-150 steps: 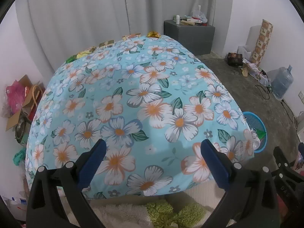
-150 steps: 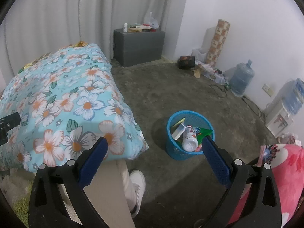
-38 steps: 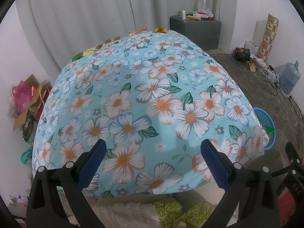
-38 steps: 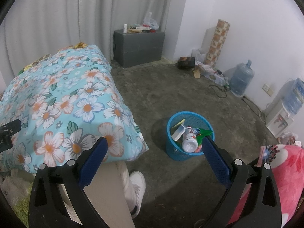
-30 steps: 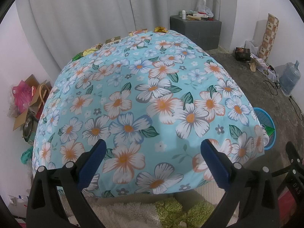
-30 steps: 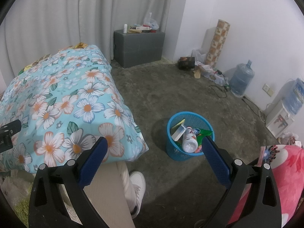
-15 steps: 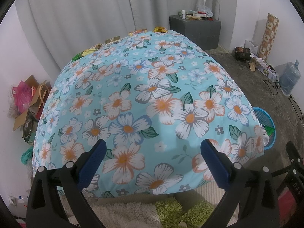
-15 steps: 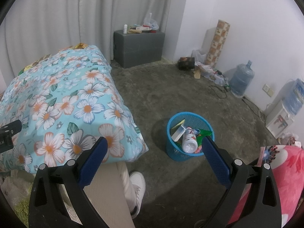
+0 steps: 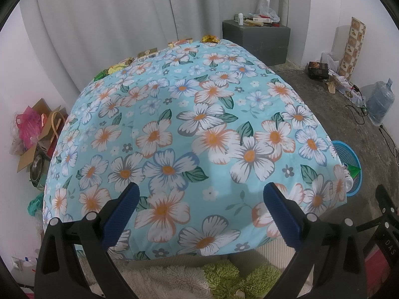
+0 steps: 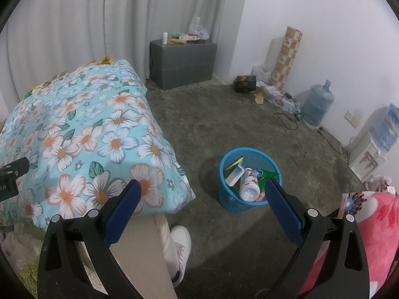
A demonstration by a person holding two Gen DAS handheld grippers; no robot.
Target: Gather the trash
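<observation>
A blue mesh waste basket (image 10: 249, 182) stands on the concrete floor right of the table, holding a white bottle (image 10: 248, 186), a green packet and other litter. Its rim (image 9: 348, 154) peeks past the table's edge in the left wrist view. Several wrappers and small boxes (image 9: 147, 53) lie along the far edge of the floral tablecloth (image 9: 189, 129); a gold wrapper (image 9: 210, 38) sits at the far corner. My left gripper (image 9: 199, 206) hangs open above the cloth's near edge, holding nothing. My right gripper (image 10: 203, 205) is open and empty above the floor, near the basket.
A person's trouser leg and white shoe (image 10: 180, 236) stand beside the table. A grey cabinet (image 10: 183, 62) with clutter sits at the back wall. A water jug (image 10: 316, 107), cables, a patterned roll (image 10: 286, 54) and a dispenser line the right wall. Boxes and bags (image 9: 35, 134) lie left.
Nothing has shifted over the last second; compared with five seconds ago, the left wrist view has drawn back slightly from the table.
</observation>
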